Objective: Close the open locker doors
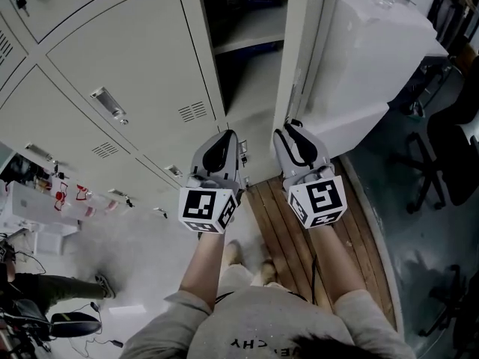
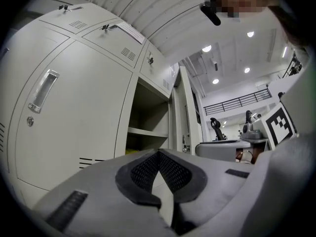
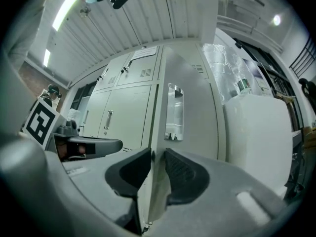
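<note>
My right tongs (image 1: 289,128) grip the near edge of the open locker door (image 1: 305,47); my left tongs (image 1: 227,135) sit just left of them, closed and empty. I should swing the door left along its hinge arc and release before the frame pinches a jaw. In the left gripper view, the closed tongs (image 2: 159,154) face the open compartment (image 2: 148,115). In the right gripper view, the jaws straddle the pale grey door (image 3: 192,132), its recessed handle (image 3: 174,111) just beyond.

Ceiling lamps (image 2: 206,49) give bright, even light; the open locker (image 1: 239,6) is shadowed inside. Gripper views curve strongly, corners black.
</note>
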`<control>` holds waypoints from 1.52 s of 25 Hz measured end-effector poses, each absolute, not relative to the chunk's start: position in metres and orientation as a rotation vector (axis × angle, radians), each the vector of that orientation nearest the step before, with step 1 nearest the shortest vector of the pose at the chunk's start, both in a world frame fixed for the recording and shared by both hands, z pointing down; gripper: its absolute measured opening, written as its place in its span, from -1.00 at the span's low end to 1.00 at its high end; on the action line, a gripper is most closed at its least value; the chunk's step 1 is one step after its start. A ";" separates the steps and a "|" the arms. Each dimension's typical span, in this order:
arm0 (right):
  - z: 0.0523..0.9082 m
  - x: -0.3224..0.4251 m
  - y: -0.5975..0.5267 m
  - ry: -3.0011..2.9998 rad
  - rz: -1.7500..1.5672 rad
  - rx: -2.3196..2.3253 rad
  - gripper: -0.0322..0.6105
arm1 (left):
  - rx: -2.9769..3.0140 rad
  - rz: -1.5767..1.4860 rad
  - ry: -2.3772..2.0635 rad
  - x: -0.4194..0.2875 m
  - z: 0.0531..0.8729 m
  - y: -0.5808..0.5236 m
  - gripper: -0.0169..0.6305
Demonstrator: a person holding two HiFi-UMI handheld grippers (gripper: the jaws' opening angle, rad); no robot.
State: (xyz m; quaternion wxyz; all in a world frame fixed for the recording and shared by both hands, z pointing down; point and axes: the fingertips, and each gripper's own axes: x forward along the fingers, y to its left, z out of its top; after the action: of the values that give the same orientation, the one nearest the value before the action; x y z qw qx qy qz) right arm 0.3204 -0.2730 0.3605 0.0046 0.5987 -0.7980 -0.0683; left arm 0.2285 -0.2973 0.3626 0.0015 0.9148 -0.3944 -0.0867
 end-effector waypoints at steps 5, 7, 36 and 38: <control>0.360 0.297 -0.291 -2.511 -0.217 1.857 -0.65 | 2.864 -0.275 -1.250 0.207 0.362 -0.314 -0.96; 0.360 0.288 -0.299 -2.514 -0.218 1.848 -0.65 | 2.863 -0.277 -1.250 0.199 0.362 -0.320 -0.96; 0.371 0.238 -0.408 -2.511 -0.134 1.869 -0.65 | 2.879 -0.280 -1.201 0.153 0.365 -0.394 -0.96; 0.372 0.236 -0.410 -2.509 -0.140 1.867 -0.68 | 2.881 -0.281 -1.190 0.154 0.366 -0.396 -0.96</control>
State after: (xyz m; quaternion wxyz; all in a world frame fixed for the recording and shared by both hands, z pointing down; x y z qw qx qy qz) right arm 0.2363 -0.4101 0.3716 0.0056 0.5963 -0.8015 -0.0447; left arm 0.1540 -0.3964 0.3656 0.0060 0.9205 -0.3802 -0.0897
